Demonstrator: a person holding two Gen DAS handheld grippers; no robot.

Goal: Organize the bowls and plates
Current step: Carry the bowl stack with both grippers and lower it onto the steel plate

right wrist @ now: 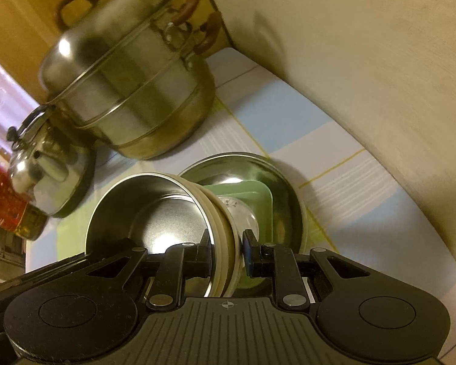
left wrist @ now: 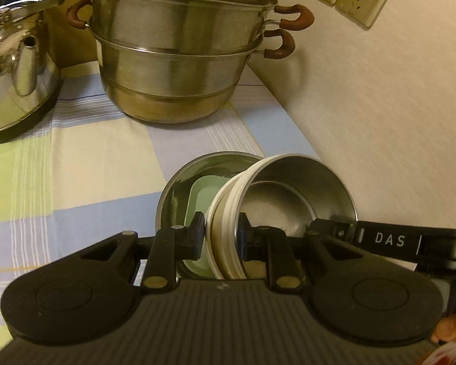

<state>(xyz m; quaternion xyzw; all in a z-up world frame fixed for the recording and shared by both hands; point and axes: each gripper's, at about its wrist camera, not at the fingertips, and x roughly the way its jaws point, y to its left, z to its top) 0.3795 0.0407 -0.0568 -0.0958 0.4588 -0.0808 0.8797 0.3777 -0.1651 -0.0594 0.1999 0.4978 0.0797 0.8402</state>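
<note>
A nested stack of steel bowls with cream outer walls (left wrist: 288, 194) is held by its rim from two sides. My left gripper (left wrist: 220, 234) is shut on the rim's near edge, one pad inside and one outside. In the right wrist view my right gripper (right wrist: 228, 251) is shut on the same stack (right wrist: 155, 210) in the same way. Just beyond and under the stack sits a large steel bowl (left wrist: 173, 188) with a pale green square plate (left wrist: 200, 191) in it. I cannot tell whether the stack touches them. The right gripper's black arm (left wrist: 386, 240) shows at the right.
A tiered steel steamer pot with brown handles (left wrist: 179, 60) stands at the back of the checked tablecloth (left wrist: 76, 158), a steel kettle (left wrist: 15, 76) to its left. The cream wall (left wrist: 380, 121) runs close along the right. A red-labelled bottle (right wrist: 6, 206) lies at far left.
</note>
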